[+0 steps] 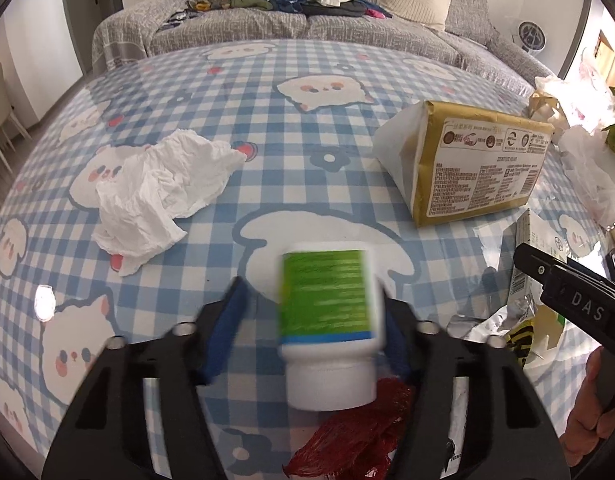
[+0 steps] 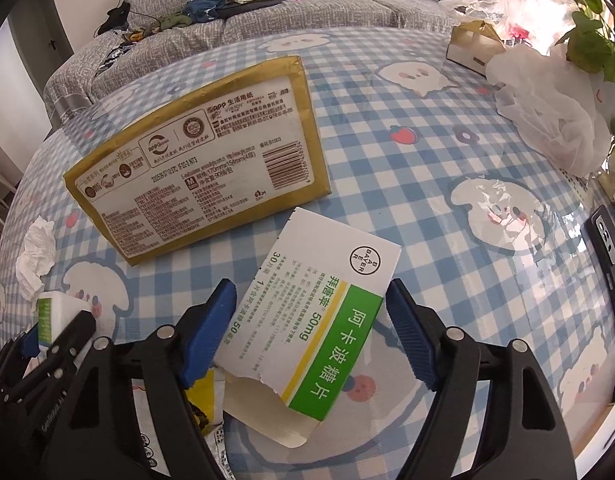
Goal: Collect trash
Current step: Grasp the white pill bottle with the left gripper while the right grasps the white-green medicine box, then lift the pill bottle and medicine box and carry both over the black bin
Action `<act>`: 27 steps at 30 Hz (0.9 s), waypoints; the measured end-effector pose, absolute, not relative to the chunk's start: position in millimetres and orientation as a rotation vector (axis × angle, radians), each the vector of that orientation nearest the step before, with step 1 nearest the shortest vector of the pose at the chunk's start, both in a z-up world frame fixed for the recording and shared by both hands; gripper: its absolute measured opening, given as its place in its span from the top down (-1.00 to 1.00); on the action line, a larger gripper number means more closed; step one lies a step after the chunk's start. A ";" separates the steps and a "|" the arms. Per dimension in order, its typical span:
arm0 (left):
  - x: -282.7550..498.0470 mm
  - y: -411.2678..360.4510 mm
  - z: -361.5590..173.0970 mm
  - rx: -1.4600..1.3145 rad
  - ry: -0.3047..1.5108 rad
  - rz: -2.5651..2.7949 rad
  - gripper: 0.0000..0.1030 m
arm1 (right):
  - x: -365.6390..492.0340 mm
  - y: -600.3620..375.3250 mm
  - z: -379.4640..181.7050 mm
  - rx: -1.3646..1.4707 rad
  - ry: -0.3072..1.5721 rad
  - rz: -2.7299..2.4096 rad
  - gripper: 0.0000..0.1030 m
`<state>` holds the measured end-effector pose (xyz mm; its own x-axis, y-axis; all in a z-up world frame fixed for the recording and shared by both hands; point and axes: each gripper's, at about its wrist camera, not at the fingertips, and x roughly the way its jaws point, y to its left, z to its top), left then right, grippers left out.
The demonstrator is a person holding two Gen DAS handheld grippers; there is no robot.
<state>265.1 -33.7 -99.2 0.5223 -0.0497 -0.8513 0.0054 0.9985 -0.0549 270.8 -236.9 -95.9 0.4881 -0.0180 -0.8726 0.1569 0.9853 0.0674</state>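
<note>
Going left to right on the checked worktop (image 1: pixel 267 128): a crumpled white tissue (image 1: pixel 163 188) was spotted out at about 10 o'clock in the left wrist view, well apart from everything else and not yet touched. Nearer the middle, a white pill bottle (image 1: pixel 329 324) with a green label was sat between the fingers of the left gripper (image 1: pixel 313 328). The fingers were spread apart; the right one looked to be touching the bottle or just beside it, the left one was clearly off it, so no real clamp could be claimed. The bottle was blurred, so its label couldn't be read.

At 6 o'clock under the bottle a red crinkly wrapper (image 1: pixel 359 436) was seen, partly cut off by the frame edge. A gold tissue pack (image 1: pixel 475 164) was lying at 2 o'clock.

Further right, a torn medicine box (image 2: pixel 315 320) was framed between the fingers of the right gripper (image 2: pixel 311 332), which were held wide apart with nothing gripped. A yellow-and-black packet (image 2: pixel 203 396) was tucked under the box's torn end, mostly hidden. A white plastic bag (image 2: pixel 547 120) was heaped at 2 o'clock.

What could go wrong, as a guess: the round bottle could be rolled or squirted out if it's squeezed off-centre, and the flimsy open box could be crushed or slid across the glossy cover instead of being picked up. Where the trash is meant to go couldn't be made out in either view.
</note>
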 end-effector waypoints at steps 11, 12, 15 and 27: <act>261.3 -30.4 -96.1 -0.047 1.021 -0.020 0.22 | 268.7 -246.8 -90.2 0.149 1.031 -0.124 -0.30; 260.3 -29.8 -95.7 -0.048 1.022 -0.019 0.22 | 268.5 -248.9 -89.2 0.152 1.028 -0.128 -0.30; 257.1 -27.4 -94.1 -0.047 1.024 -0.015 0.22 | 268.0 -255.3 -85.8 0.155 1.017 -0.142 -0.31; 239.7 -23.6 -74.7 -0.051 1.011 0.008 0.22 | 253.2 -267.2 -67.6 0.137 0.996 -0.139 -0.30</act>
